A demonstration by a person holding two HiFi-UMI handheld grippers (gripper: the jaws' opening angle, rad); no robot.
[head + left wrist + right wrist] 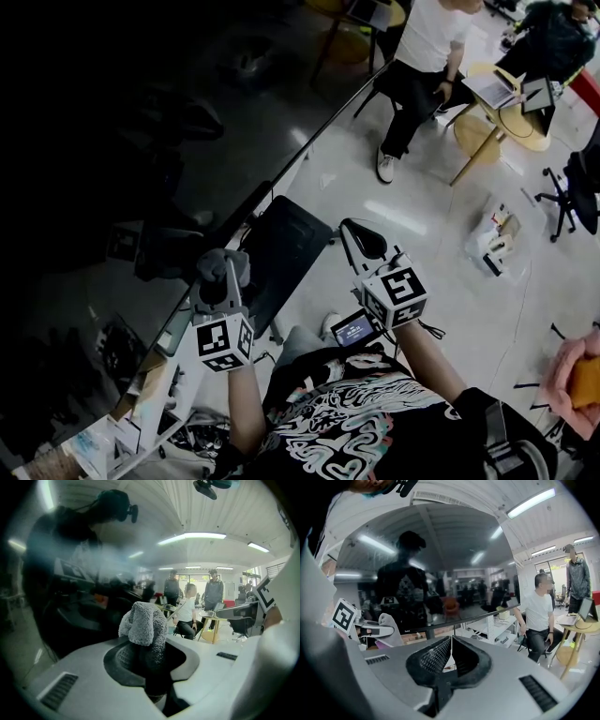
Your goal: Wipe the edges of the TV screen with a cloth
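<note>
- At the lower middle of the head view, my left gripper (223, 281) is clamped on the cloth (223, 265). A grey, fuzzy wad of it sticks out past the tips.
- In the left gripper view the jaws are closed on that wad, and the loose end folds over above them.
- The TV screen (141, 141) fills the upper left of the head view. It is one big dark sheet of glass, glossy, throwing back ceiling lights and my own outline.
- Its lower edge (309, 141) is the line I care about. It runs on a diagonal from the lower left of the frame up toward the upper right.
- The cloth sits right at that edge, low on the diagonal. In the right gripper view it shows at the left of the frame with its tip up against the thin dark bezel.
- I can't confirm that it is actually pressing on the bezel.
- So the left side is the working one. I judge the wipe has to follow the diagonal, up and to the right in the head view, with most of the edge lying that way.
- My right gripper (361, 234) hangs right of centre, away from the glass, jaws together on nothing.
- It is farther from the edge than the left one, so I read it as idle.
</note>
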